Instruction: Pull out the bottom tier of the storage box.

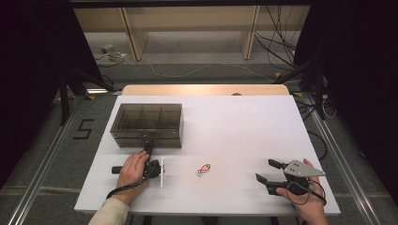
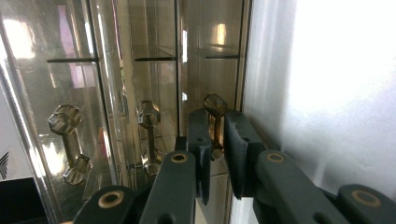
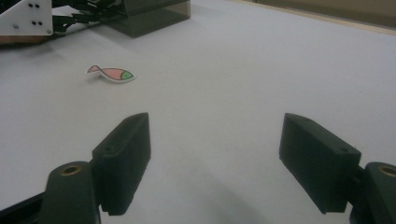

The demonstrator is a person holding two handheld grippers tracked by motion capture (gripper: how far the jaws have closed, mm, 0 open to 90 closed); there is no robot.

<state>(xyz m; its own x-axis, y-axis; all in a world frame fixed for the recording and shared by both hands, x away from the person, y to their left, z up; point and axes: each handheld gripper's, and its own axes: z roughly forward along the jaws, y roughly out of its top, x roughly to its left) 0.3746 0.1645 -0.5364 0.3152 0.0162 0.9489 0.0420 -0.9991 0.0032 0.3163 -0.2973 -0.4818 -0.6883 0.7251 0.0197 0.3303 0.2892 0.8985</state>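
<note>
A smoky see-through box (image 1: 148,119) with several compartments stands at the table's back left. My left gripper (image 1: 147,142) reaches its front wall and is shut on the box's small clear knob-ended handle (image 2: 215,116); the two jaws pinch the handle's stem, and the clear wall (image 2: 140,56) mirrors it. Mid-table lies a small pink and green fish (image 1: 203,168), flat on the white top. My right gripper (image 1: 265,170) rests at the front right, open, with nothing between its fingers. In the right gripper view the fish (image 3: 112,73) lies far ahead and left of that gripper (image 3: 215,140).
The white table (image 1: 234,122) ends in a wooden strip at the back. Beyond it are wooden shelf legs (image 1: 133,37) and loose cables (image 1: 281,42) on the floor. A "5" mark (image 1: 83,129) sits on the floor at left.
</note>
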